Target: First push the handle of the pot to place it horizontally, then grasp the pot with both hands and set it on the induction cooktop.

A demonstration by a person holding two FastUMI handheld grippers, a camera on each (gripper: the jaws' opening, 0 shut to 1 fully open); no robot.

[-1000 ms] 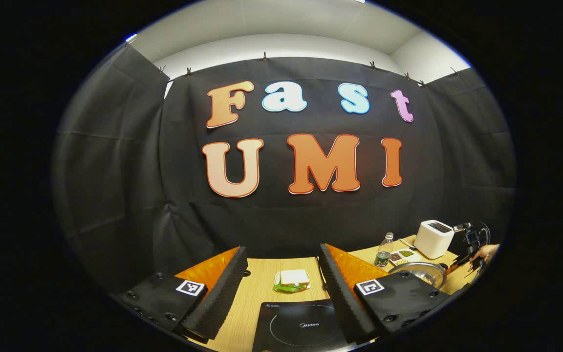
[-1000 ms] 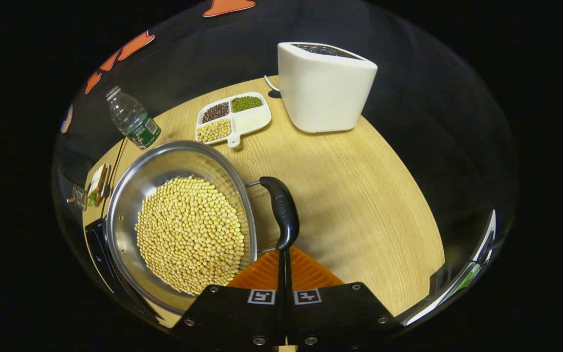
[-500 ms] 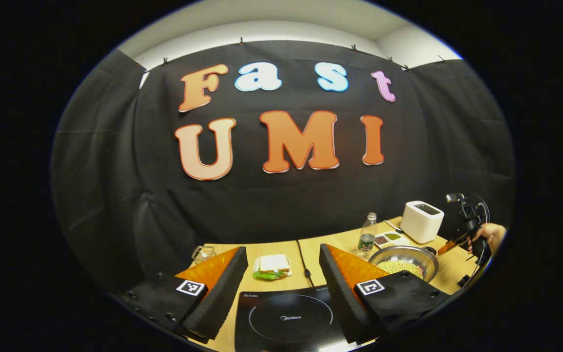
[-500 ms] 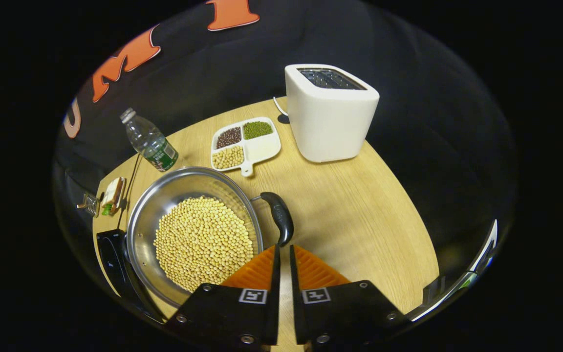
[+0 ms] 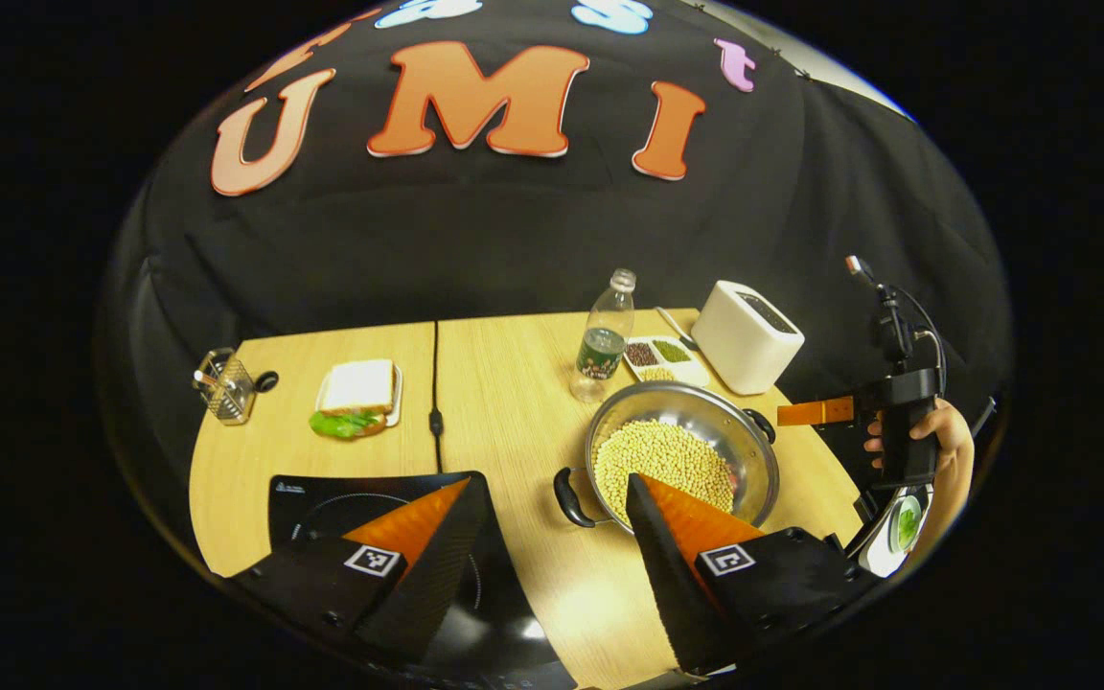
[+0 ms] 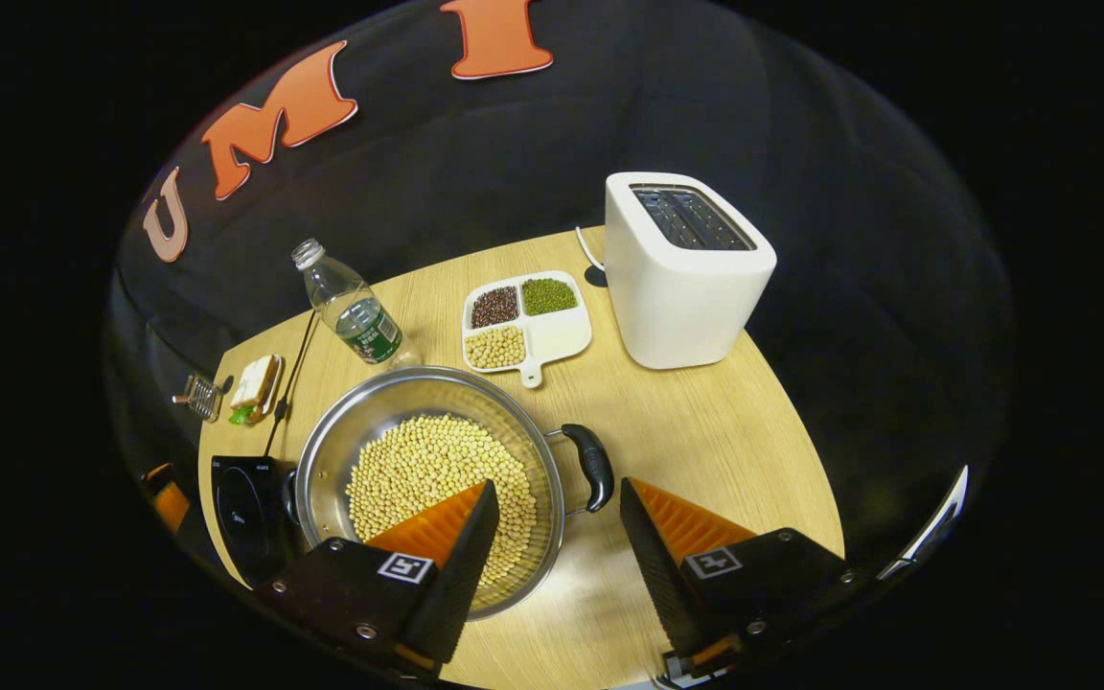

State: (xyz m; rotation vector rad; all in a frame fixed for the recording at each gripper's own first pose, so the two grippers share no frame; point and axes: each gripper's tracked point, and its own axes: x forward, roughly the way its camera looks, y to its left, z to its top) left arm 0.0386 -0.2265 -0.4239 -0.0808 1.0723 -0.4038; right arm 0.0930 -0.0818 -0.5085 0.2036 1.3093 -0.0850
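A steel pot (image 6: 389, 422) full of yellow beans stands on the wooden table, with one black handle (image 6: 591, 466) on its right and another on its left beside the black induction cooktop (image 6: 238, 513). My right gripper (image 6: 559, 487) is open just above the near rim, its fingers either side of the right handle without touching it. In the left gripper view the pot (image 5: 696, 412) sits right of the cooktop (image 5: 308, 494). My left gripper (image 5: 554, 484) is open above the table, near the pot's left handle (image 5: 566, 498). A hand (image 5: 940, 436) holds the right gripper (image 5: 813, 412) beyond the pot.
Behind the pot stand a white toaster (image 6: 686, 273), a sectioned dish of beans (image 6: 525, 316) and a water bottle (image 6: 351, 307). A sandwich on a plate (image 5: 356, 393), a wire holder (image 5: 221, 383) and a black cable (image 5: 435, 402) lie on the table's left part.
My right gripper went from shut at the pot's right handle to open and drew back. The left gripper tilted down and moved over the table toward the pot.
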